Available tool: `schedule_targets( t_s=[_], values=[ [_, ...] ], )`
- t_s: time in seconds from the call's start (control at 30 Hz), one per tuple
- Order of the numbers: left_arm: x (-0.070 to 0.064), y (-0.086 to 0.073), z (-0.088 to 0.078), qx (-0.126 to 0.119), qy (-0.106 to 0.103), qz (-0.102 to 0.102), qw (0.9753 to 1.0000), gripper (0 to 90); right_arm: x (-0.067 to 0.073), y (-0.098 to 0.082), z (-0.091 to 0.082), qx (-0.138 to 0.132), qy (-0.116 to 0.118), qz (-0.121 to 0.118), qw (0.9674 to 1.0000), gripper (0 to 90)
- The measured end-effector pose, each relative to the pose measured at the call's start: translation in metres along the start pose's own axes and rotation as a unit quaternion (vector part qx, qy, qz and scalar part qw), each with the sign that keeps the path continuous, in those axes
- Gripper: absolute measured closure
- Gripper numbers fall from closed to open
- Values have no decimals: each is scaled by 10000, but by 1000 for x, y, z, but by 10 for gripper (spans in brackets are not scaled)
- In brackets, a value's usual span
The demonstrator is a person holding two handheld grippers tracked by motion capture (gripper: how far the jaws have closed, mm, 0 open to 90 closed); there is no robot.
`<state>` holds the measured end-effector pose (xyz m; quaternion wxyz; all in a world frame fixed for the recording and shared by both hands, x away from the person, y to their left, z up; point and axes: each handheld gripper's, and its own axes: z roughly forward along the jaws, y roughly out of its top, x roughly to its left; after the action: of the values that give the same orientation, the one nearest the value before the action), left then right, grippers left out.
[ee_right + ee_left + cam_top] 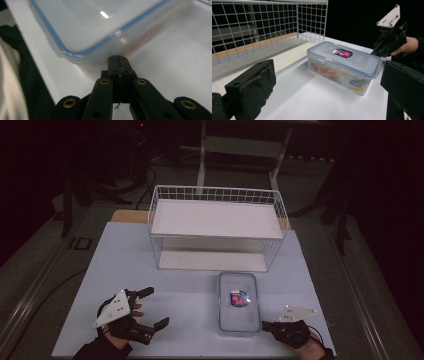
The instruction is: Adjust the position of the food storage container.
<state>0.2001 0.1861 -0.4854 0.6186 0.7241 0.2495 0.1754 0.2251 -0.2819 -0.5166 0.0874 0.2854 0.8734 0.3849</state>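
1. Right claw pressed tight together, pinching nothing, tip right up against the near corner of the lidded plastic food box; touching or just short of it, hard to tell.
2. Left claw spread wide and empty, well apart from the box, on the left part of the white surface.
3. Box flat on the surface, lid on, just in front of the white wire shelf basket.
4. Probably a bit heavy, with food inside. Walls and lid stiff, smooth and likely slippery. Hard plastic, so not easy to break, but a tip could shake the food about.
5. Too wide for a pinch by one tight-shut claw. Best to spread both claws and squeeze the two short ends, or push on a side wall to slide it.
6. Food inside blurry through the wall: orange and red bits, kind unknown.
7. Sticker on the lid too small to read.
8. Lid clips hard to make out, so locked or not, unknown.
9. Far side of the box hidden in the right gripper view; room around very dark.
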Motion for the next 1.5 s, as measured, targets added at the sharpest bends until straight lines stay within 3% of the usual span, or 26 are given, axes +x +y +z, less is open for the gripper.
schedule_targets(
  t_s=[0.13, 0.3, 0.37, 0.57, 0.77, 1.23, 1.37, 1.5],
  values=[
    [-1, 0, 1, -3, -3, 1, 10000, 0, 3, 5, 5, -14, 196, -27, 9998, 900],
    [-1, 0, 1, 5, -18, -1, 10000, 0, 14, 20, 22, -19, 477, -263, 9985, 900],
    [-1, 0, 1, 4, -23, 8, 10000, 0, 22, 30, 36, -32, 655, -386, 9971, 900],
    [0, 0, 0, 0, -24, 9, 10000, 0, 35, 49, 59, -59, 890, -617, 9941, 900],
    [-1, 0, 0, -8, -23, 6, 10000, 0, 43, 67, 79, -88, 939, -842, 9920, 900],
    [0, 0, 0, 12, -41, 24, 10000, 0, 57, 96, 117, -141, 1007, -1115, 9885, 900],
    [0, -1, -1, 26, -51, 18, 10000, 0, 61, 100, 121, -173, 1021, -1193, 9874, 900],
    [1, -1, -1, 43, -49, 18, 10000, 0, 59, 97, 112, -177, 972, -1272, 9869, 900]
  ],
)
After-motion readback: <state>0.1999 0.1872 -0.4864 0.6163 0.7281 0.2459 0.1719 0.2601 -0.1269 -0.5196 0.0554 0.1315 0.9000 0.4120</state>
